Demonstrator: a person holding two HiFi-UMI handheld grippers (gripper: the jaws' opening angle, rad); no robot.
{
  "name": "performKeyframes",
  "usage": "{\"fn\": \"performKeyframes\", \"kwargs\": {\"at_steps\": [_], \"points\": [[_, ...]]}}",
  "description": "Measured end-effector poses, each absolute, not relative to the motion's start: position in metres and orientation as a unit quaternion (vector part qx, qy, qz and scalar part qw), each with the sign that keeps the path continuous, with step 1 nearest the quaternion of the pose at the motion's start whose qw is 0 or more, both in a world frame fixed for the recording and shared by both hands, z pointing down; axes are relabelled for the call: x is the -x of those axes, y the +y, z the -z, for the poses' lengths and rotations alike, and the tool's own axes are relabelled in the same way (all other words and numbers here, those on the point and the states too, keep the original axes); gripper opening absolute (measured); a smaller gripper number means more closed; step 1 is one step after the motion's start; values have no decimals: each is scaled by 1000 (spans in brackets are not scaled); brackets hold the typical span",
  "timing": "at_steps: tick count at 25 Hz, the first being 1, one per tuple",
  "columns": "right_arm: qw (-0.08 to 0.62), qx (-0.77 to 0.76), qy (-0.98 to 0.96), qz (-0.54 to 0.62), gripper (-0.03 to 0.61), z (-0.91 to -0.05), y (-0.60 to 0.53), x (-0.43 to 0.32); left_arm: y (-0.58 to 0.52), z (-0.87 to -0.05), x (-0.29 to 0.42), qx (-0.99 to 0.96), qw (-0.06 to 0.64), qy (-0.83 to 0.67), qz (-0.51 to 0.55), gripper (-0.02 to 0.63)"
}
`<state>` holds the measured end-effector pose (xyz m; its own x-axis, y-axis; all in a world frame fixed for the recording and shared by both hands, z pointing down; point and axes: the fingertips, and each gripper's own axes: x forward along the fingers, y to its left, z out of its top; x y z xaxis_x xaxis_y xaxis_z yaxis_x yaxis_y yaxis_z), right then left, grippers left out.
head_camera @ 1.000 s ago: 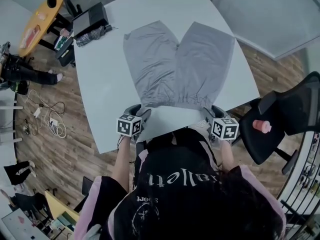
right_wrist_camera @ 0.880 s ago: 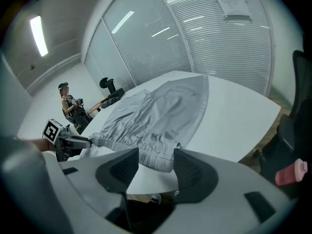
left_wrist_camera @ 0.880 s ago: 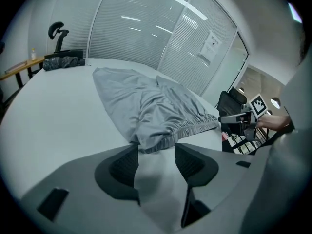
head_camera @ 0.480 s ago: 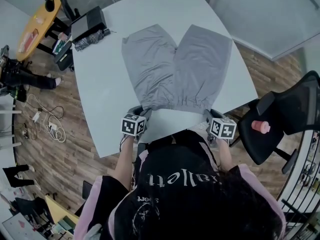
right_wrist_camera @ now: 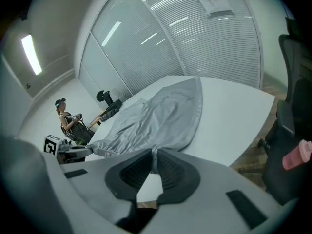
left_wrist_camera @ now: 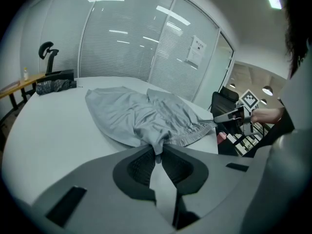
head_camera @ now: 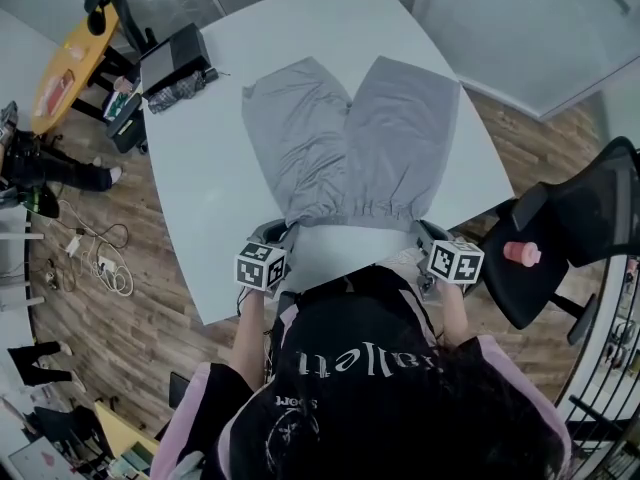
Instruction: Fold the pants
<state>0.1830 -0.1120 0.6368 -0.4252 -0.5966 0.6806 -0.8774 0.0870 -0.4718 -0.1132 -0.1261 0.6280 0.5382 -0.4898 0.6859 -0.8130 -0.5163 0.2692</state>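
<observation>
Grey pants (head_camera: 350,143) are lying flat on a white worktop (head_camera: 200,198), with the legs fanning away from the person and the gathered waistband along the near edge. The left gripper (left_wrist_camera: 157,152) is pinching the waistband's left corner, and its fingers (left_wrist_camera: 139,167) have just been closing onto the fabric. The right gripper (right_wrist_camera: 152,162) is pinching the right corner, its fingers likewise just closing on cloth. The fabric is tenting up toward each grip.
</observation>
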Motion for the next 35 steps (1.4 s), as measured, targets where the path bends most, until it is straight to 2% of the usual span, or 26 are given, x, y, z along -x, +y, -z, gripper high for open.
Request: {"fn": "performKeyframes", "kwargs": {"at_steps": [12,18,27,31,35], "points": [[83,-455,-791,-400,44,-552,-125,-157,-129,-534,88,-890,208,-356,-195,54],[38,-399,-835,-377,43,-500,-125,-142,-126,-471,77,-915,175,-345,-111,52],[-97,-328,-871,-352,43,-406,-127,-135,-125,-386,92,-917,118,-380,-20,52],[-147,-316,-867,-357,42,-387,-134,-142,-130,-377,117,-903,111,-416,-13,52],[-159,-319,-860,-364,41,-388,-149,-145,-143,-396,140,-883,121,-450,-54,51]]}}
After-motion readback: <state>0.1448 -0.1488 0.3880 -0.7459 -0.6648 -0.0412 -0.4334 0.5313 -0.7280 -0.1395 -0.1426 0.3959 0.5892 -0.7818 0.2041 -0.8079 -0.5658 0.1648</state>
